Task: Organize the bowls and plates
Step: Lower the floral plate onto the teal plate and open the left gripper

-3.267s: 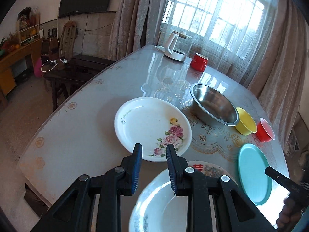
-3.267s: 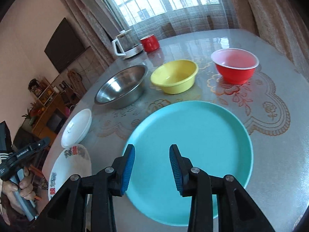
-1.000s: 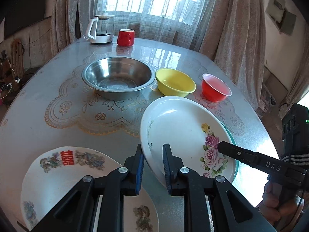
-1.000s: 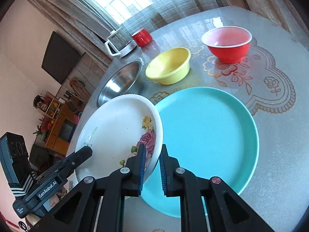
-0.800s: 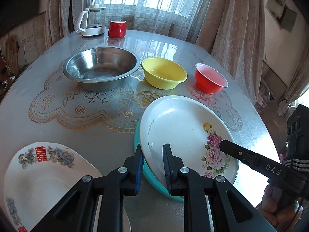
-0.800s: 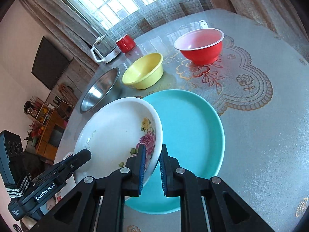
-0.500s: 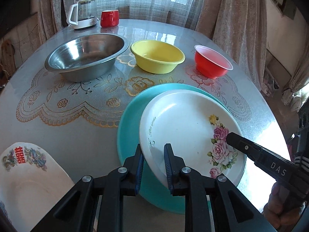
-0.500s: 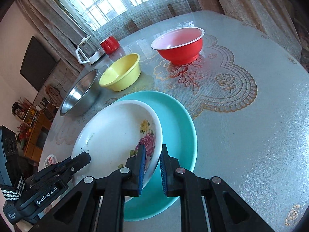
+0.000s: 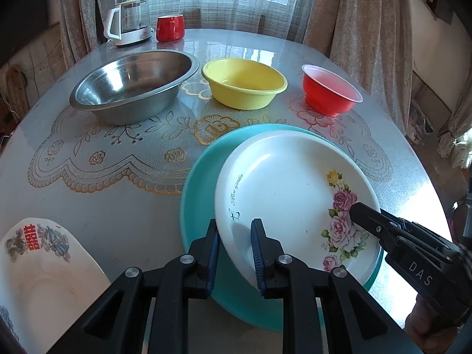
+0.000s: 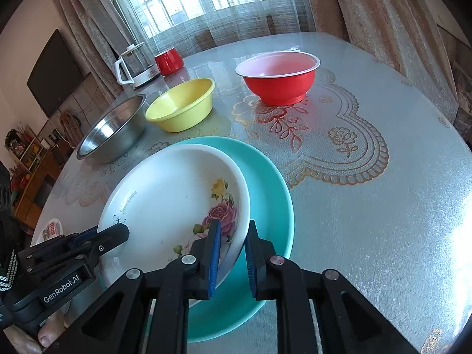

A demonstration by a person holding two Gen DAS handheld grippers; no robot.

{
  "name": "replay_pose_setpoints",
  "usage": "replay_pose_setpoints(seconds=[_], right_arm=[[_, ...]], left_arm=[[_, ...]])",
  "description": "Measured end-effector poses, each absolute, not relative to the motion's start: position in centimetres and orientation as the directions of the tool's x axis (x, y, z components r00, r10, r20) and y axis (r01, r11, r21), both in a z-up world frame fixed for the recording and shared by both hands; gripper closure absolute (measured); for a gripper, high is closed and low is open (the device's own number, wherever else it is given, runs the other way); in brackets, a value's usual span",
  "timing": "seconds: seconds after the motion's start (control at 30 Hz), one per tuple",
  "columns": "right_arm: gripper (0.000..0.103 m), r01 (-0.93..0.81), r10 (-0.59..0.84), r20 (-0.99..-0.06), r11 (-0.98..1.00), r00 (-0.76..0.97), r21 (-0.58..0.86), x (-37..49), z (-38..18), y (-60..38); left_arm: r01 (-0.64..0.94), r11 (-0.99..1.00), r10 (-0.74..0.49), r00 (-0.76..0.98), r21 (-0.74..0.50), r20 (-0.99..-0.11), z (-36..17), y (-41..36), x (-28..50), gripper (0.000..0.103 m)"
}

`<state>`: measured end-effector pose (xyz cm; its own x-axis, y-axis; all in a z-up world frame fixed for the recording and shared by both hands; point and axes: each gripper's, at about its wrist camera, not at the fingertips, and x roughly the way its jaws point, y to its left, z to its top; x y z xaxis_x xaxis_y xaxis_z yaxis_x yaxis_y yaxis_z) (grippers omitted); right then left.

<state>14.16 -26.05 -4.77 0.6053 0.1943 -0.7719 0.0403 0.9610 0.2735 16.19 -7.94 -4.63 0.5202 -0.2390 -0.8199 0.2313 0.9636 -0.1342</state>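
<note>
**Flowered plate over the teal plate, a gripper on each side of its rim**

The flowered plate (image 9: 295, 194) sits directly ahead of both grippers, lying over the teal plate (image 9: 200, 177) with its far side on the teal surface. The left gripper (image 9: 235, 253) has its fingers set narrowly either side of the plate's near rim, one above and one below. From the opposite edge the right gripper (image 10: 231, 255) straddles the rim beside the rose print in the same way. In both views a sliver of space seems to show between pads and china, so whether either grip is actually pinching is hard to say.

Beyond the left gripper, across the lace-patterned table (image 9: 124, 159), three bowls stand in a row, each apart from the next: a steel bowl (image 9: 132, 84) ahead and to the left, a yellow bowl (image 9: 243, 84) straight ahead, a red bowl (image 9: 330, 90) ahead and to the right. Farther off, behind the steel bowl, stand a kettle (image 9: 128, 26) and a red mug (image 9: 170, 28). Close beside the left gripper, down at its left, lies another plate (image 9: 44, 268) with a red character and coloured decoration.
</note>
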Motion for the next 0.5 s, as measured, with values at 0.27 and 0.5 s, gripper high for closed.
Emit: replay_pose_setpoints(seconds=[0.27, 0.5], right_arm=[[0.085, 0.061, 0.149, -0.797, 0.972, 0.586, 0.226, 14.1, -4.6, -25.4], [0.078, 0.082, 0.075, -0.77, 0.983, 0.634, 0.164, 12.7, -2.8, -24.9]], left_arm=[[0.216, 0.968, -0.225, 0.539, -0.124, -0.812, -4.3, -7.7, 15.5, 0.081], [0.191, 0.973, -0.214, 0.569, -0.125, -0.794, -3.6, -6.9, 15.0, 0.073]])
